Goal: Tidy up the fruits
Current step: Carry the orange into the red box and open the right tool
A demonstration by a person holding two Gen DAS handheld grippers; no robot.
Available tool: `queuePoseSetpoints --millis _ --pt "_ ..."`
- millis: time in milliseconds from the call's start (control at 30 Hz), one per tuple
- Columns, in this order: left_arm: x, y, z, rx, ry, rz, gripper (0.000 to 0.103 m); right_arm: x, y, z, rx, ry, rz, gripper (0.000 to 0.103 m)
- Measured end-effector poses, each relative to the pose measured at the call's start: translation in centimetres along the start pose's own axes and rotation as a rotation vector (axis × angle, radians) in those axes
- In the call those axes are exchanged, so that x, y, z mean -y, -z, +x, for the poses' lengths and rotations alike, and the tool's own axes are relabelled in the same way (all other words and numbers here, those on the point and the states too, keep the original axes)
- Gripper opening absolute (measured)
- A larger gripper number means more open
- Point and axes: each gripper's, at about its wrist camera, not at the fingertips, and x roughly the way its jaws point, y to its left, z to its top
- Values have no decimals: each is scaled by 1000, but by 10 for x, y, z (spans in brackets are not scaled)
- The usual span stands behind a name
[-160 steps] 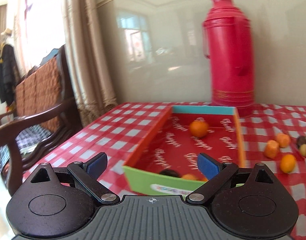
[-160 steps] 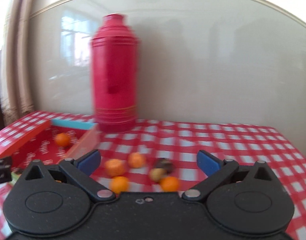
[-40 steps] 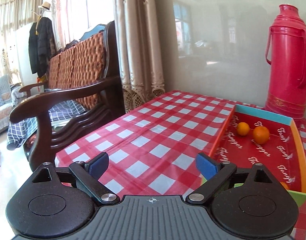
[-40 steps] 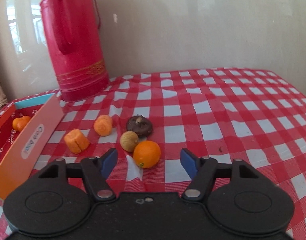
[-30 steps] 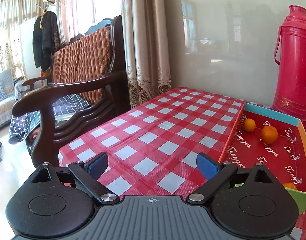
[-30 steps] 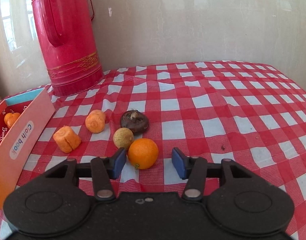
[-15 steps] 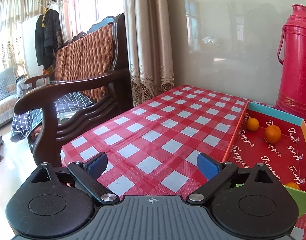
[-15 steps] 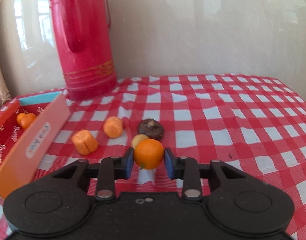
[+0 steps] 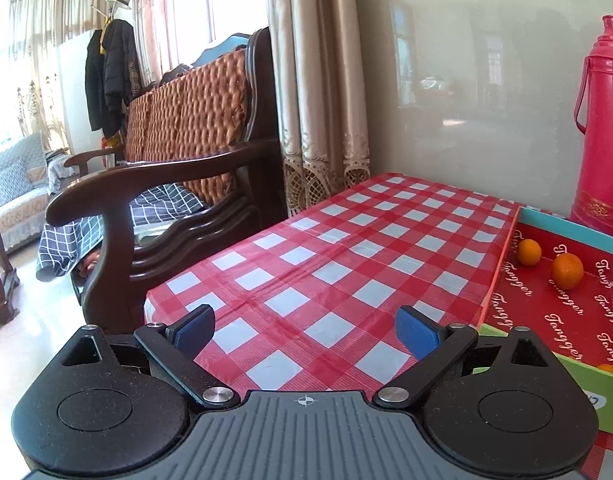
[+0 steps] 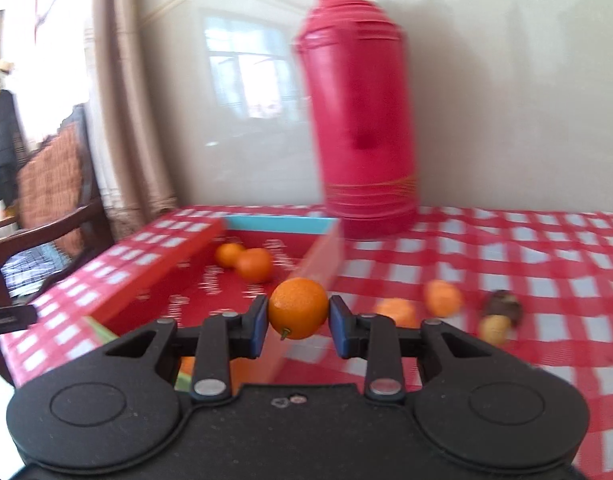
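My right gripper [image 10: 298, 322] is shut on an orange [image 10: 299, 307] and holds it in the air above the near right wall of the red box [image 10: 174, 258]. Two oranges [image 10: 248, 262] lie at the far end of the box. They also show in the left wrist view [image 9: 567, 271], inside the box [image 9: 502, 280]. My left gripper [image 9: 304, 330] is open and empty, over the checked tablecloth left of the box. Two orange pieces [image 10: 442, 298], a small tan fruit [image 10: 494, 328] and a dark brown one [image 10: 504, 306] lie on the cloth to the right.
A tall red thermos [image 10: 360, 112] stands against the wall behind the box; it also shows in the left wrist view [image 9: 604, 136]. A wooden armchair [image 9: 174, 184] stands off the table's left edge. The tablecloth [image 10: 546, 264] stretches to the right.
My right gripper closed on the orange, lifted it off the cloth and swung left toward the box. My left gripper stayed open and drifted slightly left.
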Motion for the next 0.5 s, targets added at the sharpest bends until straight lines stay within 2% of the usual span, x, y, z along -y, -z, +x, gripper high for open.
queuePoseSetpoints --millis 200,367,467,500 --pt "-9 1 4 -4 -18 -7 96 -35 -2 11 -9 -87 -64 24" --pt "-13 2 6 -9 -22 -10 96 -55 2 25 -30 -98 -143 28" --pt "-14 2 6 -9 -20 -11 96 -60 5 24 -26 -85 -169 42" --pt "-14 2 6 -9 -20 -11 96 -60 6 23 -17 -81 -166 58"
